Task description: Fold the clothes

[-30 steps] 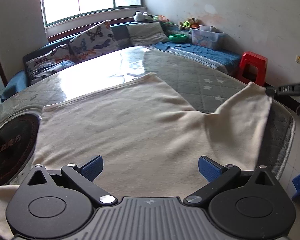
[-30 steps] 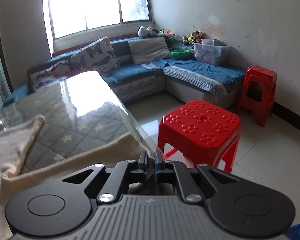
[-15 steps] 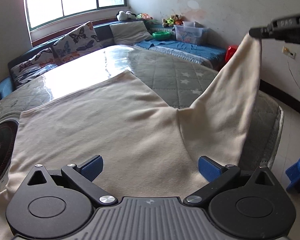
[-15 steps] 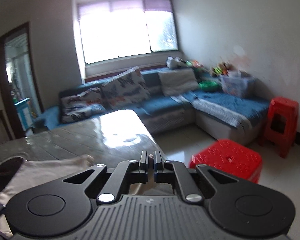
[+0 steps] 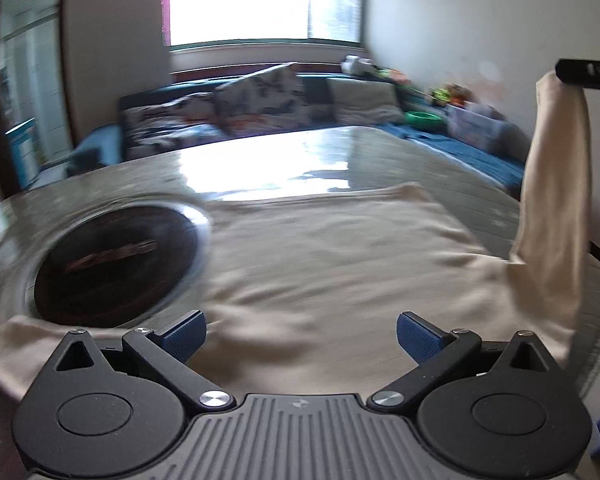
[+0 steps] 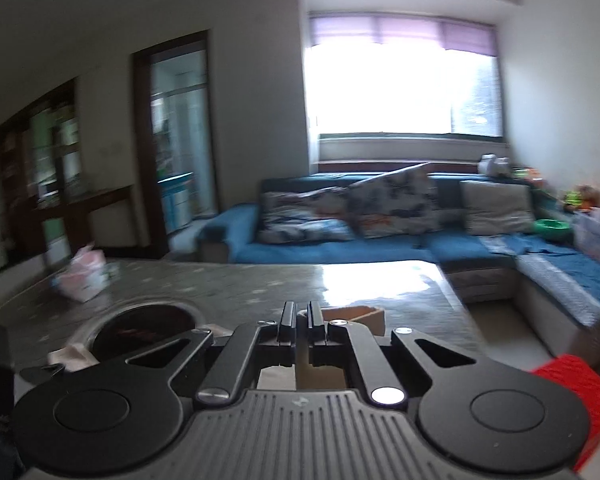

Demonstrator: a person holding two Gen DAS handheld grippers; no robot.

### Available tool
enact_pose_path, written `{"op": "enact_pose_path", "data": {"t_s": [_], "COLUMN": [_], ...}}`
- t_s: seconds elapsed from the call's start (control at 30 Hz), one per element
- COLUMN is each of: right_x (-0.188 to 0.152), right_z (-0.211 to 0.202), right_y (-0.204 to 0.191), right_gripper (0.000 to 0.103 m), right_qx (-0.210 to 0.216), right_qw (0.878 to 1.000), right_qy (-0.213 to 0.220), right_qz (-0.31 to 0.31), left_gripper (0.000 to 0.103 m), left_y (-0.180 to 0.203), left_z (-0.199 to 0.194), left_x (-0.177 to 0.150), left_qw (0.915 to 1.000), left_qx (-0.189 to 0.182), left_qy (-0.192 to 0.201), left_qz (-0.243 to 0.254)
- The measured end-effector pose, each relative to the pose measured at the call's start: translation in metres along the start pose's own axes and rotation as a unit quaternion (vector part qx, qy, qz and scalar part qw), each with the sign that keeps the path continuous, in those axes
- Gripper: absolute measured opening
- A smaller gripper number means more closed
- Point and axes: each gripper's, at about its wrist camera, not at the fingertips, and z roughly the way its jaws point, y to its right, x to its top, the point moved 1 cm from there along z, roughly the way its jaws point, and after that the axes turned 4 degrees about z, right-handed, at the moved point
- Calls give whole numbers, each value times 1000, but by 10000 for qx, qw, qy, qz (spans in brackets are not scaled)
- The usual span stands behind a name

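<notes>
A cream garment [image 5: 340, 264] lies spread on the quilted grey table [image 5: 452, 168], partly over a dark round hob [image 5: 116, 264]. Low over its near edge, my left gripper [image 5: 300, 334] stands open, its blue pads wide apart and holding nothing. On the right, the garment's sleeve [image 5: 556, 200] is lifted high, pinched at its tip by my right gripper [image 5: 580, 72]. In the right wrist view the right gripper [image 6: 299, 316] is shut on the sleeve, with cream cloth [image 6: 320, 372] showing between and below its fingers.
A blue corner sofa [image 6: 340, 240] with patterned cushions runs behind the table under a bright window. A pink tissue pack [image 6: 82, 276] lies on the table's far left. A red stool [image 6: 580, 392] stands on the floor at the right. A small brown box [image 6: 356, 316] sits on the table.
My right gripper has raised the sleeve higher and swung leftward over the table. My left gripper has turned left, bringing the hob into view; it stays open.
</notes>
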Motion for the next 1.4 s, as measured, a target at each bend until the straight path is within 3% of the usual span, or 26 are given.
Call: {"op": "enact_pose_path", "data": {"t_s": [0.23, 0.4, 0.6, 0.7, 0.87, 0.97, 1.4], "right_x": [-19, -37, -50, -50, -68, -85, -137], "right_z": [50, 65, 64, 56, 43, 37, 27], "right_y": [-64, -85, -93, -76, -35, -16, 12], "right_gripper": [4, 5, 19, 34, 35, 35, 21], "right_qx": [827, 1128, 1274, 969, 253, 6, 16], "right_qw": [9940, 9882, 9853, 9884, 9874, 9834, 9762], "right_qy": [-646, -971, -1089, -1087, -1458, -1728, -2157], "right_qz": [-322, -373, -340, -422, -566, -549, -231], "left_gripper": [103, 103, 103, 103, 102, 96, 77], "left_y": [-39, -44, -38, -30, -10, -2, 23], "left_z": [-13, -15, -17, -18, -17, -12, 7], "left_x": [-24, -32, -29, -25, -18, -16, -11], "left_qw": [9984, 9976, 9982, 9989, 9997, 9996, 9988], "left_qx": [363, 409, 362, 289, 89, 4, -155], "left_qy": [-104, -157, -76, 44, 238, 282, 240], "left_qz": [-430, -529, -466, -366, -57, 78, 401]}}
